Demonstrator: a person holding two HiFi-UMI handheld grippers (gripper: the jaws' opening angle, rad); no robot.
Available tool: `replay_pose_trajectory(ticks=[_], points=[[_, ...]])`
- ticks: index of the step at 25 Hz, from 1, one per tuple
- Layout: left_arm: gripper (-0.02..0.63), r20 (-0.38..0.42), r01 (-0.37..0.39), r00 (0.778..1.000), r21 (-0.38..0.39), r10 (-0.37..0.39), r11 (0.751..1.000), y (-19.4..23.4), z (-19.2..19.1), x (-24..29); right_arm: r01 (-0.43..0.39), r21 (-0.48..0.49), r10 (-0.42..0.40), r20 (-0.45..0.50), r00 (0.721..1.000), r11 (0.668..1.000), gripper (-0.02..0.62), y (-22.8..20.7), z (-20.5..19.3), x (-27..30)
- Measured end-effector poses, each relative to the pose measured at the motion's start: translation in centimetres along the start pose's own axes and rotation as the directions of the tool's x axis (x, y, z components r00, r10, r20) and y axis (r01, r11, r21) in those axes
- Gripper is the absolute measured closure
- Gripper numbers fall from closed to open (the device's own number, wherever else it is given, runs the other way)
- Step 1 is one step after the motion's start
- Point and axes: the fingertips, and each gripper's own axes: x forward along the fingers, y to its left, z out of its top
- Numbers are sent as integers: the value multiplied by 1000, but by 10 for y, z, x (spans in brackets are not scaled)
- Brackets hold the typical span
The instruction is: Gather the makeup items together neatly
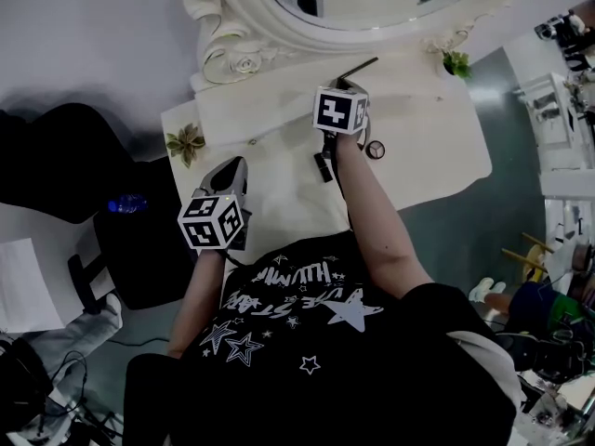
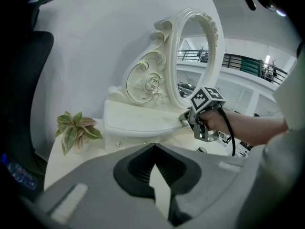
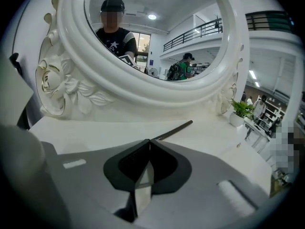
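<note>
Slim black makeup pencil (image 3: 174, 130) lay slantwise on white tabletop (image 3: 95, 130), far tip pointing up-right, near end pinched by right gripper (image 3: 151, 140) jaws, left gripper (image 2: 154, 146) jaws pressed together.

Both forearms reach forward from the body, the left gripper (image 1: 236, 163) staying nearer to the chest and the right gripper (image 1: 341, 85) farther ahead, each with its jaws closed together.

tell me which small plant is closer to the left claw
The pale striped-leaf plant at the left corner; the bright green plant stands far right.
</note>
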Motion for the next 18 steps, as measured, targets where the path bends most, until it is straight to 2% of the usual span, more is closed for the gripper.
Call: replay_pose_trajectory(ticks=[6,11,12,14,15,18], points=[[604,3,4,1000,-7,-4,1000,-2,-1,-1,-16,5,16,2,1000,1000,568,-3,-4,-6],[604,5,1,1000,-9,-1,1000,-2,0,-1,-13,22,13,40,999,1000,563,-7,0,-13],[604,5,1,1000,-10,-1,1000,-2,0,-1,-22,28,20,43,999,999,528,-7,1,-12],[604,4,0,1000,-12,0,1000,-1,0,-2,-37,42,35,42,999,998,394,-5,0,-8],[604,4,0,1000,-12,0,1000,-2,-1,-2,-36,50,34,39,999,998,366,-6,1,-6],[604,0,2,1000,-9,-2,1000,-2,-1,-1,1,78,-4,40,999,997,360,-11,4,0]])
